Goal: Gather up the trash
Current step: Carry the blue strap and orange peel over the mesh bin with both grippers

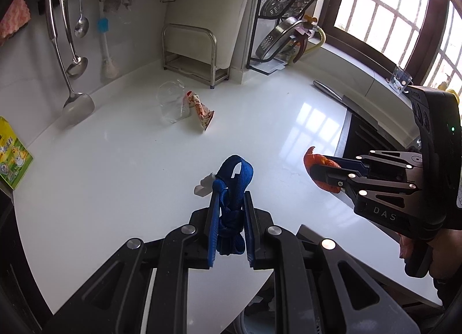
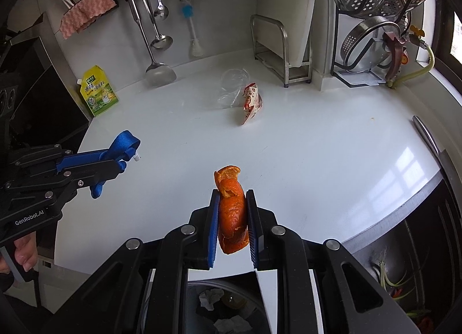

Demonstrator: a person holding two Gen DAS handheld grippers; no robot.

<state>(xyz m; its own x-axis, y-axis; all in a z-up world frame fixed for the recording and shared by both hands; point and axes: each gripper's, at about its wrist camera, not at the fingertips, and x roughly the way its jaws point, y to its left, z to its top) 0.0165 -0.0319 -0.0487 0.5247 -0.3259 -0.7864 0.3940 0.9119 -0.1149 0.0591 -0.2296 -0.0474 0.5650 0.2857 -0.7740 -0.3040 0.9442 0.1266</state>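
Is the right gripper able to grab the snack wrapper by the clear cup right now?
Probably not yet. The right gripper is shut on an orange peel. Nothing lies on the counter before the snack wrapper.

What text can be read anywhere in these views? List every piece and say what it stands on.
"GenRobot.AI": on the body of the left gripper, right wrist view.
"DAS": on the body of the right gripper, left wrist view; further letters are hidden.
Green and yellow pouch: printed characters, too blurred to read.
Red and white wrapper: print too small to read.
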